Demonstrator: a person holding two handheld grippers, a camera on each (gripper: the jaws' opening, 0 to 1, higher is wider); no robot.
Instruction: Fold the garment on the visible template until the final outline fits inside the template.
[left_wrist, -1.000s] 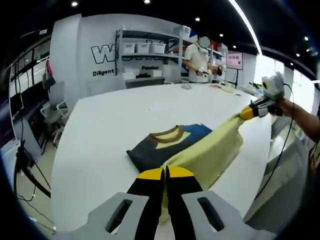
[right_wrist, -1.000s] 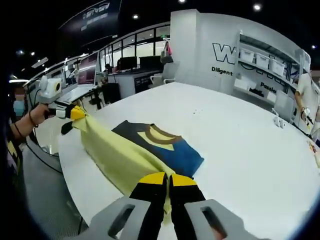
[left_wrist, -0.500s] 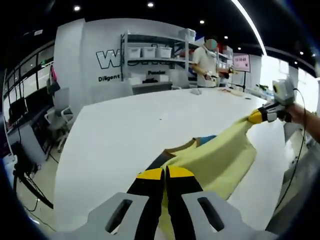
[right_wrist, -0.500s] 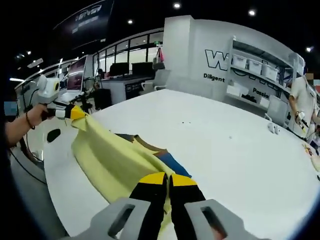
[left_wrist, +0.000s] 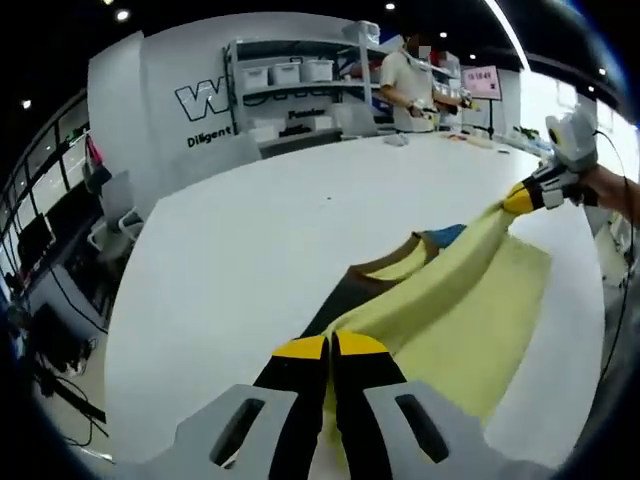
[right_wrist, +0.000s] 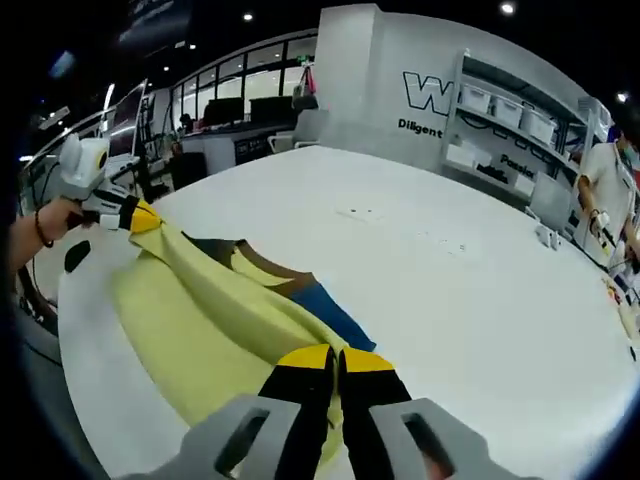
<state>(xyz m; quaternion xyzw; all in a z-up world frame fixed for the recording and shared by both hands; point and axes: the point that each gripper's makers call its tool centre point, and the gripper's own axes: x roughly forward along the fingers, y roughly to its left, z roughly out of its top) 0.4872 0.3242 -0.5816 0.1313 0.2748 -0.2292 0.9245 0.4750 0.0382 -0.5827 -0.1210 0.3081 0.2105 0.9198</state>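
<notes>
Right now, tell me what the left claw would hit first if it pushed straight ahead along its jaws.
The left claw is shut on the yellow garment, so it meets that fabric at once. Beyond the fold lies the brown collar, then bare white table. Depth past the cloth is hard to judge.

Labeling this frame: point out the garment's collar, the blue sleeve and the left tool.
collar (right_wrist: 262, 265): right gripper view, brown neckline band.
blue sleeve (right_wrist: 330, 312): right gripper view, middle of the blue patch.
left tool (left_wrist: 331, 347): left gripper view, between its yellow tips, shut on the garment (left_wrist: 470, 320).
</notes>
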